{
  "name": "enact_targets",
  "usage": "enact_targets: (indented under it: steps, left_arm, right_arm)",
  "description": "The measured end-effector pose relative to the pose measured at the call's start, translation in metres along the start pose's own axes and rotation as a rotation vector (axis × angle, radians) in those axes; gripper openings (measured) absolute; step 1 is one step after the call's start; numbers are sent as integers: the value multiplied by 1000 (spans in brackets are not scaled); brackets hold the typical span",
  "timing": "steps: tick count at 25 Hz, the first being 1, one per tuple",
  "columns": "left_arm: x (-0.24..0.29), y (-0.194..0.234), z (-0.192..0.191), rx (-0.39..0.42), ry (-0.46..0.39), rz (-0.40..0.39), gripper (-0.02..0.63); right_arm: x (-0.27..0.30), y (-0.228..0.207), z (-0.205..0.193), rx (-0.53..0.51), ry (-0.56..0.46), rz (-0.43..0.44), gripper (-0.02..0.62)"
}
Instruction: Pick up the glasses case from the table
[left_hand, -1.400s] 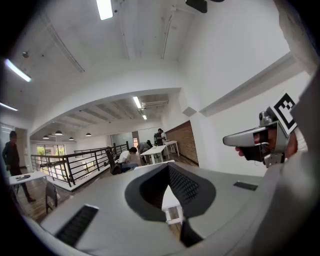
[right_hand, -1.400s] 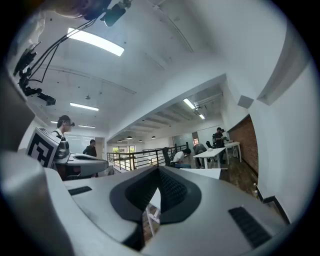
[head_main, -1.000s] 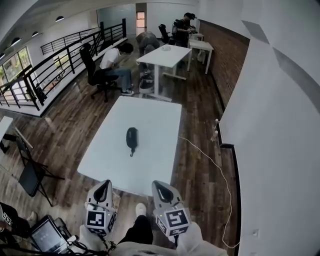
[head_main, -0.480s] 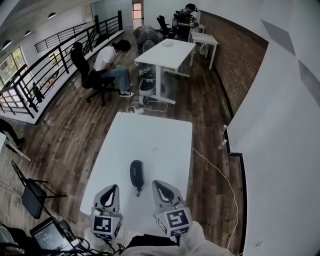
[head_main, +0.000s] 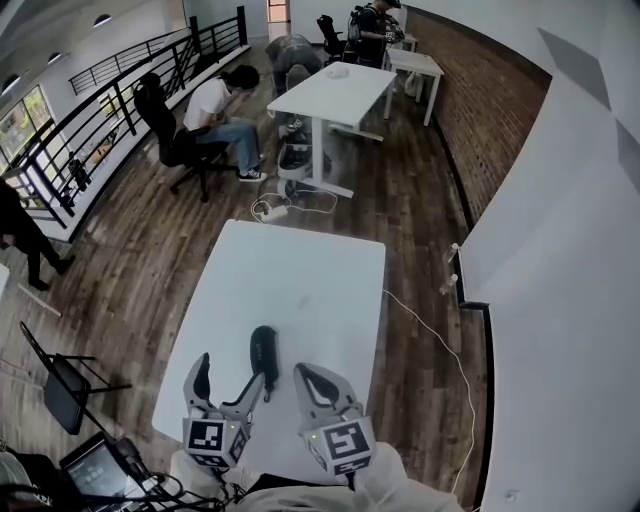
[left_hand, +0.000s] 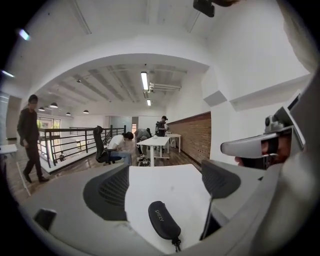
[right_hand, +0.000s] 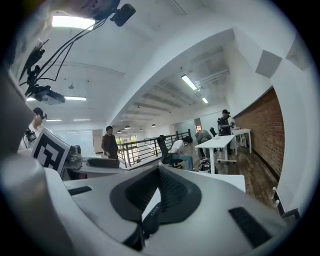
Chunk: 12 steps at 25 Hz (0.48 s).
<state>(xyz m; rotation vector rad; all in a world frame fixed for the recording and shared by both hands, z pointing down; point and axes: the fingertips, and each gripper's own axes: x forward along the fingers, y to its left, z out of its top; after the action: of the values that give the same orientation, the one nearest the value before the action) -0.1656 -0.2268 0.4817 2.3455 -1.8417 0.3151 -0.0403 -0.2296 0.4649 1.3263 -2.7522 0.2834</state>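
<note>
Wood floor runs the length of an open loft, with a brick wall on the right and a black railing on the left. I am working at a white table, bare except for the task item. A second table stands well beyond it, and a seated person leans forward just left of that one. Another person stands at the far left, by the railing. A folding chair sits on the floor left of my table. A thin cable trails across the boards on the right side. A power strip lies off the far edge of the table.

Left gripper: over the near edge of the table, jaws opening and now spread wide. Its own view shows the case lying flat on the table in the gap between the two pads, touching neither. Nothing stands between the jaws and the case.

Right gripper: just beside the left one, to its right, jaws pressed together with nothing between them. Its view looks along the closed pads.

Case: dark, oblong, near the table's front edge, long axis pointing away from me, with a short strap at its near end.
</note>
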Motion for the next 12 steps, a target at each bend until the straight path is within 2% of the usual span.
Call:
enact_targets:
  steps: [3, 7, 12]
  left_arm:
    - [10, -9, -7, -8, 35, -25, 494]
    - [19, -19, -24, -1, 114, -42, 500]
    - [37, -13, -51, -42, 210, -5, 500]
  right_arm:
    - [0, -7, -5, 2, 14, 0, 8]
    - [-3, -17, -3, -1, 16, -5, 6]
    - [-10, -34, 2, -5, 13, -29, 6]
